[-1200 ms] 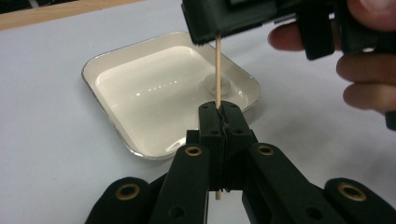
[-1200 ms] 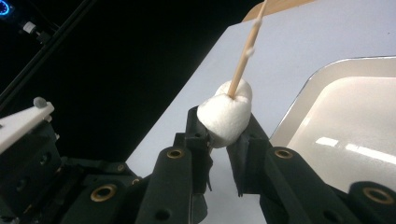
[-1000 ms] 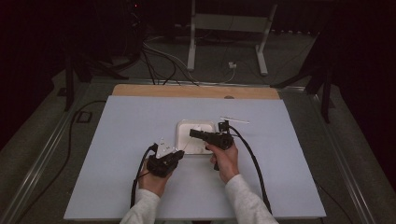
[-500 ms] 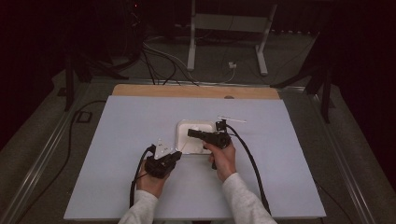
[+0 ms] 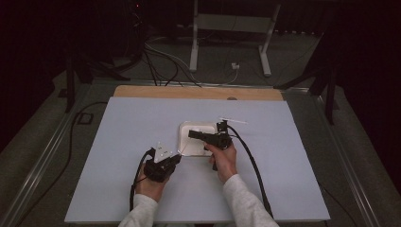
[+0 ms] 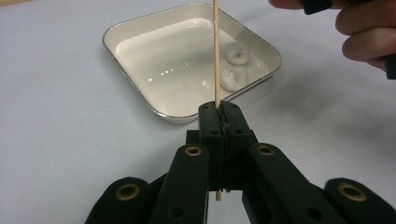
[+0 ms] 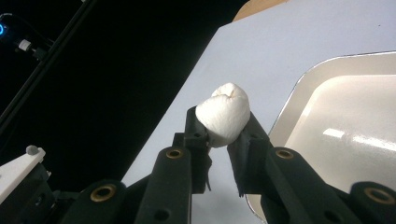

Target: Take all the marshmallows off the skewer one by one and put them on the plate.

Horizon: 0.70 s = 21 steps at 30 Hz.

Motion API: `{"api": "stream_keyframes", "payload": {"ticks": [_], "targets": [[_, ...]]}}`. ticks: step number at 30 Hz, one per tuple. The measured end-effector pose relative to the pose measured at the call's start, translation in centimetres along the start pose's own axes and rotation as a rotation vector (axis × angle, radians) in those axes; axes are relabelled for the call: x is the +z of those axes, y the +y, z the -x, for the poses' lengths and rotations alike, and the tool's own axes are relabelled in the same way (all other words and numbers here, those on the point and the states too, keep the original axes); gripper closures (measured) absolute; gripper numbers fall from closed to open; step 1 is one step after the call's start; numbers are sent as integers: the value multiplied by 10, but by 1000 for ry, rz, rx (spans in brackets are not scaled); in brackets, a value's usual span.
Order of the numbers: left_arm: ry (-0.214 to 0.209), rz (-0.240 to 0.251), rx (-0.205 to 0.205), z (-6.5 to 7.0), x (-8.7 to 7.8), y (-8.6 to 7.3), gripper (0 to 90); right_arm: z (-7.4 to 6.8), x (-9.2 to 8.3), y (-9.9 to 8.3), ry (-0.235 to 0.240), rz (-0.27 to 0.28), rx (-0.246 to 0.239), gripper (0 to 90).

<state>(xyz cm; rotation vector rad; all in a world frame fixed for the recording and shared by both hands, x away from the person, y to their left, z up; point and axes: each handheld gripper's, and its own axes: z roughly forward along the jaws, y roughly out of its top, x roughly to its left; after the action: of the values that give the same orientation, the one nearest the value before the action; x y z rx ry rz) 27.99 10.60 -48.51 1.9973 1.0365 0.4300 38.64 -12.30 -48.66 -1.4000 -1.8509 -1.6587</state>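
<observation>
High view: left of the white tray on the table, the left tongs are clamped on a wooden skewer. Two marshmallows lie in the tray. Over its right side, the right tongs squeeze one marshmallow. Judging by this, threading has not begun.

three marshmallows, one skewer, one tray
</observation>
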Motion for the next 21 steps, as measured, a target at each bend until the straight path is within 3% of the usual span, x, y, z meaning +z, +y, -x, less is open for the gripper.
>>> {"api": "stream_keyframes", "payload": {"ticks": [15, 19, 21], "targets": [[16, -26, 5, -3, -6, -6, 900, 6, 6, 0, 5, -13, 35, 751], [27, -51, 1, -6, -7, -13, 900, 11, 0, 6, -27, 32, 61, 772], [33, -47, -18, -9, -9, -14, 900, 16, -5, 11, -50, 26, 81, 770]]}}
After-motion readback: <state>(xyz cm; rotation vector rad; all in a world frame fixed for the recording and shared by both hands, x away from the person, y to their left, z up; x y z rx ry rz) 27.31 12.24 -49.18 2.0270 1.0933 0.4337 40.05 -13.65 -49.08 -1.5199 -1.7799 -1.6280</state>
